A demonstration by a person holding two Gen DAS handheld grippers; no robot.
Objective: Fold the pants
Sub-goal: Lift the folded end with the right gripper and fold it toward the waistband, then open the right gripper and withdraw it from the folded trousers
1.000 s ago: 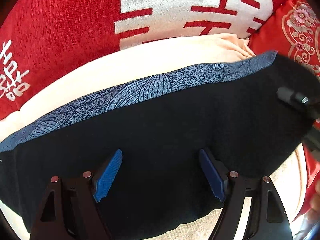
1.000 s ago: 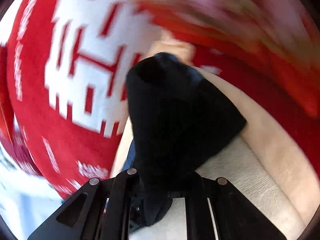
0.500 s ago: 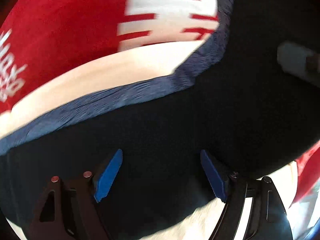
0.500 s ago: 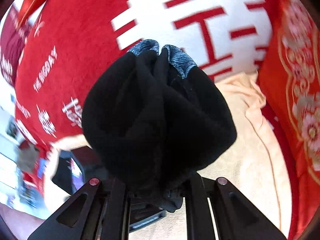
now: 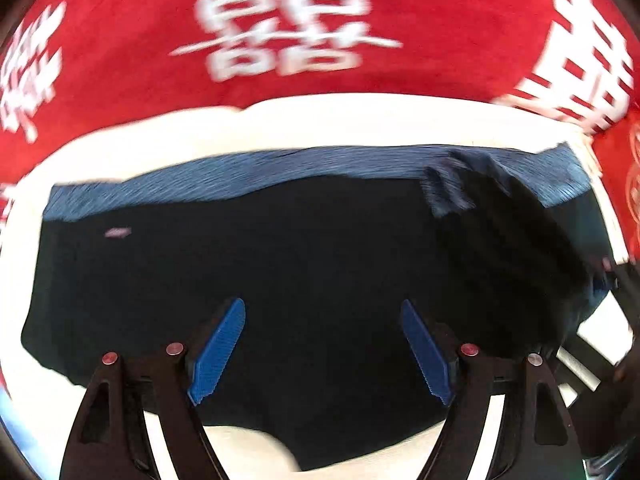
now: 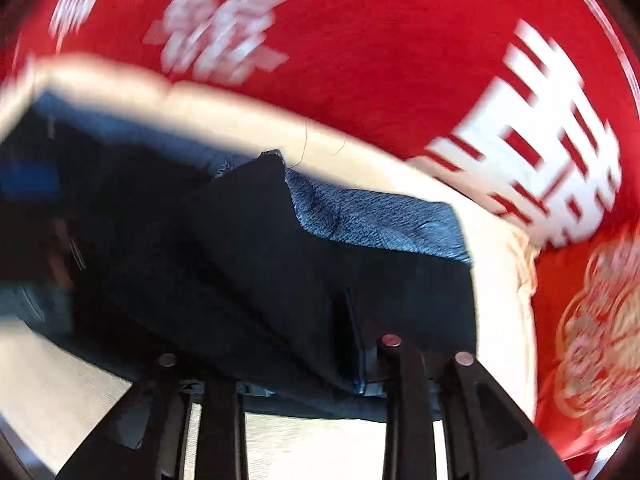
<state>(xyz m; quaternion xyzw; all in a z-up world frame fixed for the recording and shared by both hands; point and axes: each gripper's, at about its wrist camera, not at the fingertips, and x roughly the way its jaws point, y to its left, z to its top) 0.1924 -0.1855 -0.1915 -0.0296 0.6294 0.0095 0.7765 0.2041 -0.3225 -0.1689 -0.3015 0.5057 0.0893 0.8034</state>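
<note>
At the bottom of the left wrist view, our left tongs (image 5: 322, 346) stand wide apart, their blue pads (image 5: 218, 350) bare and gripping nothing, poised over the black pants (image 5: 280, 264). The pants lie spread flat on a cream blanket (image 5: 352, 120), filling the middle of that view from about 9 o'clock across to 3 o'clock. Along their far edge runs a band of blue patterned fabric (image 5: 248, 176), and toward 2 o'clock a flap of the black cloth (image 5: 500, 216) lies turned back over that band. Beyond the blanket, from 10 to 2 o'clock, we see a red cover with white characters (image 5: 280, 32), blurred. In the right wrist view, our right tongs (image 6: 296, 372) sit at 6 o'clock with their arms spread; black cloth of the pants (image 6: 256, 264) drapes over the space between them and hides the tips, so we cannot tell whether they are gripping it. Past that, a black fold peaks near the centre, with the blue patterned fabric (image 6: 380, 220) showing at 2 o'clock. Farther out lies the cream blanket (image 6: 224, 120), then the red cover (image 6: 380, 52) from 11 to 3 o'clock, also blurred.
</note>
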